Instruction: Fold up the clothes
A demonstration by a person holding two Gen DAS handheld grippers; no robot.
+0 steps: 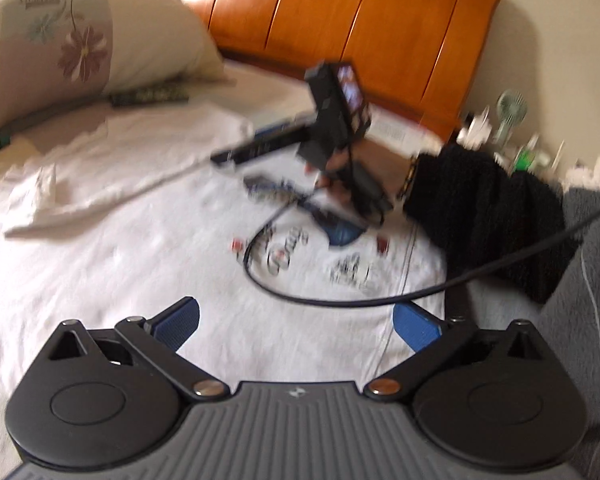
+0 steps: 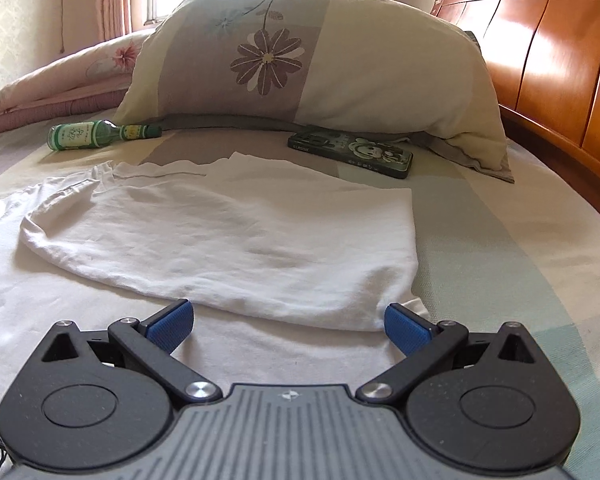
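While the white cotton T-shirt [image 2: 220,236] lies on the bed just ahead of the right gripper [image 2: 288,322] with one side flap already folded inward, both that and the left gripper [image 1: 296,320] gape wide and empty, leaving most folds, I judge, undone.

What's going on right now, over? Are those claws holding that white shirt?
Left gripper open, empty. Right gripper open, empty, just short of the folded sleeve. White T-shirt flat on the bed, partly folded. Green bottle and phone lie beyond it.
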